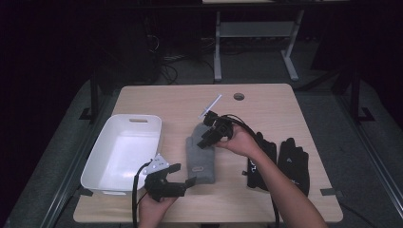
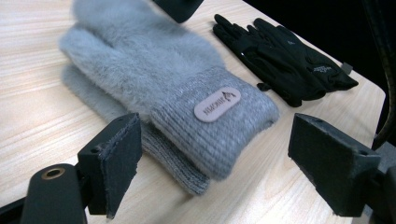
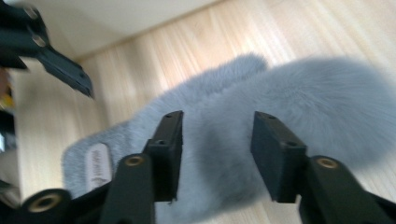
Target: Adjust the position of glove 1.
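Grey mittens (image 1: 200,156) mid-table, right gripper (image 1: 207,137) jaws parted above.

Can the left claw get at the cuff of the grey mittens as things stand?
Probably yes. The left claw stands open and points at the knitted cuff of the grey mittens, with bare table between. The right claw hovers over the mittens' far end, away from the cuff.

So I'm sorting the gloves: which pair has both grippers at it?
The fluffy grey mittens, lying mid-table beside the white bin; the black gloves lie apart on the far side.
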`<state>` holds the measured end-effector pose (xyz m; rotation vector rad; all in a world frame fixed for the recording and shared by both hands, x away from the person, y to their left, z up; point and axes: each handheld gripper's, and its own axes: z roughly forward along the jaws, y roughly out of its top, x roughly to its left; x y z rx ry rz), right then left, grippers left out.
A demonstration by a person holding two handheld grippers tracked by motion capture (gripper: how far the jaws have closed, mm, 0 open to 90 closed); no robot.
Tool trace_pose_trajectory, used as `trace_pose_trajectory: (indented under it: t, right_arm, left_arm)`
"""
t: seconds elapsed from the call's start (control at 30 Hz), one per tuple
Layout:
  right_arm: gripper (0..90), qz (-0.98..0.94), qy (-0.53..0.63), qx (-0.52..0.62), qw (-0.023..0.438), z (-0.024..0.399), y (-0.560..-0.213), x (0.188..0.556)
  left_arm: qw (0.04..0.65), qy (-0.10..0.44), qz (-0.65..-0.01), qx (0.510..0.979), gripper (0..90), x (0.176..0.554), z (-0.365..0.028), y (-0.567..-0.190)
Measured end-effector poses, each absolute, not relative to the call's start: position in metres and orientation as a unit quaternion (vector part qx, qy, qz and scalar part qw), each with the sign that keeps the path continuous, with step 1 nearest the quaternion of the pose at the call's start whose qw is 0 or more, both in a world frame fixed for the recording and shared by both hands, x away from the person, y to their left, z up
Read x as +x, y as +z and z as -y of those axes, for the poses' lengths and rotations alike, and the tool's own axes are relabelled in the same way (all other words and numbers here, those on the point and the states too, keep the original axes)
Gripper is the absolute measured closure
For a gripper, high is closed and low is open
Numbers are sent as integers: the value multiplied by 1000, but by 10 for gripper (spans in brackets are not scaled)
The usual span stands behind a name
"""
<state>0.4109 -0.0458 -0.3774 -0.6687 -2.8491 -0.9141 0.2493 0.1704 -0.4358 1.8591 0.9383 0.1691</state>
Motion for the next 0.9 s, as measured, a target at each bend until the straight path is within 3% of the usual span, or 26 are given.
trace_pose_trajectory:
  t: [0.13, 0.43, 0.63, 0.9]
  right_arm:
    - [384, 914, -317, -252, 31, 65, -374, 414]
    - [278, 887, -333, -319, 31, 94, -391, 429]
    - [278, 872, -340, -349, 45, 93, -407, 444]
    - [282, 852, -347, -388, 58, 83, -430, 462]
  left_arm:
    - [500, 53, -410, 761, 176, 254, -170, -437]
    - [481, 27, -440, 758, 175, 264, -161, -440]
    - [479, -11, -459, 748, 175, 278, -155, -443]
    - [467, -24, -477, 745, 175, 286, -153, -444]
